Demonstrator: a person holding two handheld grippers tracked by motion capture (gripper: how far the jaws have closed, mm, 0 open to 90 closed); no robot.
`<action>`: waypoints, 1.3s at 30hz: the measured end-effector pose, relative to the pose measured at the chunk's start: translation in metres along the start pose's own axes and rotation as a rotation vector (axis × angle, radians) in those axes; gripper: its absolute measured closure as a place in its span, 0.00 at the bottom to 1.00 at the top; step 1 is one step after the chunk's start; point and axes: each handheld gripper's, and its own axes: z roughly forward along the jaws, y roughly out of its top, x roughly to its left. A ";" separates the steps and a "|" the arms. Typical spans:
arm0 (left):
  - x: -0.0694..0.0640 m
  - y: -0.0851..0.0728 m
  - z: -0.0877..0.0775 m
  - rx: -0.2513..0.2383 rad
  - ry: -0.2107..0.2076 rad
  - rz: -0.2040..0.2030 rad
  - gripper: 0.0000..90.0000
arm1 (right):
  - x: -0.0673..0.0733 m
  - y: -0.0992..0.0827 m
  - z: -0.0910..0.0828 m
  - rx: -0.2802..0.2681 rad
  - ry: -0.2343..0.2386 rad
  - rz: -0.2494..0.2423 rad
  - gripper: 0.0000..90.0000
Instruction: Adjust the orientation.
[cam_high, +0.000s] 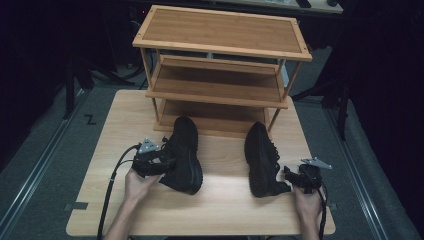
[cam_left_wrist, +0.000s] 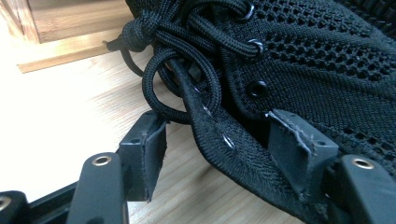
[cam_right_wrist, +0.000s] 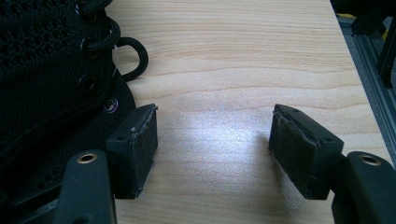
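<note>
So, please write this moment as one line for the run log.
left gripper: open, collar of left shoe between jaws | right gripper: open, empty, beside right shoe | rack: shelves empty

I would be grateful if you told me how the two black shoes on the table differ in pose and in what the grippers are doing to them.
The left shoe lies tilted, its collar edge between the left gripper's open jaws; the right shoe sits flat on its sole, outside the right gripper's open jaws. Both are black mesh lace-ups in front of the wooden rack.
</note>
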 end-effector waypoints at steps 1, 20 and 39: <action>-0.001 0.001 0.000 0.000 0.000 0.001 0.43 | 0.000 0.000 0.000 0.000 0.001 0.000 0.36; -0.015 0.013 0.010 -0.005 0.005 -0.002 0.50 | 0.000 0.000 0.000 -0.001 0.003 0.000 0.36; -0.034 0.029 0.024 -0.007 0.002 -0.001 0.56 | -0.002 0.000 0.000 -0.005 0.005 -0.012 0.36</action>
